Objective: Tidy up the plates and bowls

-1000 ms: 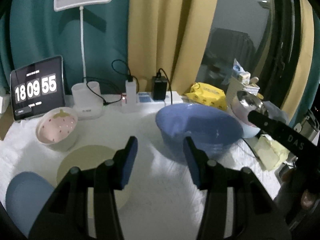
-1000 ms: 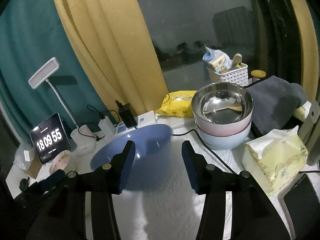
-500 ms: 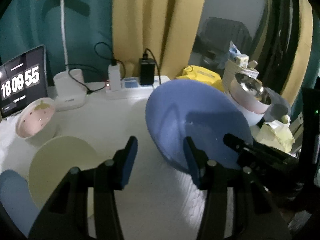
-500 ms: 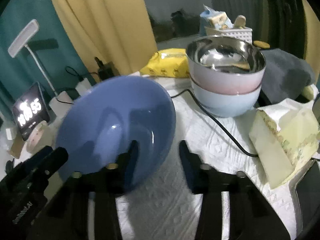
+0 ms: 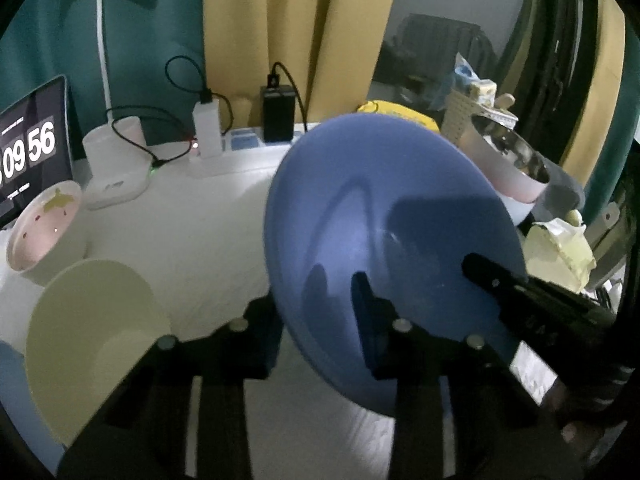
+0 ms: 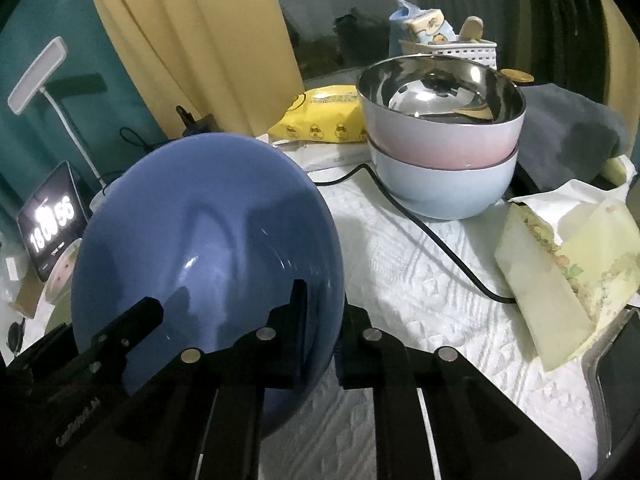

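Observation:
A large blue bowl (image 5: 380, 220) stands tilted on the white cloth, its inside facing both cameras. My right gripper (image 6: 324, 320) is shut on its right rim, one pad inside and one outside. My left gripper (image 5: 320, 332) straddles the left rim and its jaws are closing, with a gap still showing beside the inner pad. A cream plate (image 5: 88, 336) and a strawberry-print bowl (image 5: 44, 220) lie to the left. A steel bowl nested in pink and pale blue bowls (image 6: 440, 128) stands at the back right.
A black cable (image 6: 440, 240) crosses the cloth beside a tissue pack (image 6: 568, 264). A clock tablet (image 5: 28, 152), a lamp base (image 5: 116, 168) and chargers line the back. A yellow wipes pack (image 6: 324, 114) and a grey cloth (image 6: 568, 128) flank the bowl stack.
The blue bowl went from lying flat to tilted up on its edge. Both grippers came down onto its rim; the right one closed on it and the left one's jaws narrowed.

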`<state>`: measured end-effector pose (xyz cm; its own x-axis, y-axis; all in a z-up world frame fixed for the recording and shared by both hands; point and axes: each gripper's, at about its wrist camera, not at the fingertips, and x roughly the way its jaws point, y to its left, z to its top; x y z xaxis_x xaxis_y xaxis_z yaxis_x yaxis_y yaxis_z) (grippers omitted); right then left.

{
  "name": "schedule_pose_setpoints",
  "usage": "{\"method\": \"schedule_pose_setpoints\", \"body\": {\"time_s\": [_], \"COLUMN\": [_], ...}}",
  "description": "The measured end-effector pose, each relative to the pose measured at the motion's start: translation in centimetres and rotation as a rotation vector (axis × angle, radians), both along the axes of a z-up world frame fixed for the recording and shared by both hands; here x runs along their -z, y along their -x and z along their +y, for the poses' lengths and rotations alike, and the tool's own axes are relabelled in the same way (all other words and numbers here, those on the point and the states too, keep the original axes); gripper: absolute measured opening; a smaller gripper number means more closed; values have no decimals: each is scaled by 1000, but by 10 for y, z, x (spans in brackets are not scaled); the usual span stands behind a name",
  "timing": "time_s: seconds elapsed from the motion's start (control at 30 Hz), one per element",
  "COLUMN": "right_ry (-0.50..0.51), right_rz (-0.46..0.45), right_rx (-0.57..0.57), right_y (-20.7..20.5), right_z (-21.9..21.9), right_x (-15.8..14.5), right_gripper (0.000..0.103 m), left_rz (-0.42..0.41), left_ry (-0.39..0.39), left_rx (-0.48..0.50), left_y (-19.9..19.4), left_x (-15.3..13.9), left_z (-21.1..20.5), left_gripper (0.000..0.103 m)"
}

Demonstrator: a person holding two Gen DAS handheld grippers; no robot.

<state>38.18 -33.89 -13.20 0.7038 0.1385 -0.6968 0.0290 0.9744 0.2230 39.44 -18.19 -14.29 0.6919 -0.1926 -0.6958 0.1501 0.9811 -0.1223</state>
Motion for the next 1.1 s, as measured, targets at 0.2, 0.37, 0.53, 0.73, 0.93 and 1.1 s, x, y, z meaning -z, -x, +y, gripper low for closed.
{"method": "schedule_pose_setpoints", "body": {"time_s": [0.2,0.37,0.53,0.73,0.93,1.1], "right_ry": [13,13,5,5,14,10], "right_rz": [-41,-61,-58,-51,-44,-23], "right_rx": [5,15,18,19,15,3], "right_y": [22,42,67,96,121,134], "right_z": [5,8,10,16,28,42], "right_x": [-16,-27,-35,-40,-39,-38], "right_gripper": [12,12,12,12,13,16], "left_rz": [-22,-45,-55,-57,-51,-45], "left_ry": [4,14,20,23,33,26], "left_rx": [9,22,31,41,35,28], "left_y": [17,39,64,93,119,137], "left_x": [-11,-22,-31,-36,-34,-32], "left_z": [3,6,12,19,30,42], "left_gripper": [33,32,33,32,33,33]}}
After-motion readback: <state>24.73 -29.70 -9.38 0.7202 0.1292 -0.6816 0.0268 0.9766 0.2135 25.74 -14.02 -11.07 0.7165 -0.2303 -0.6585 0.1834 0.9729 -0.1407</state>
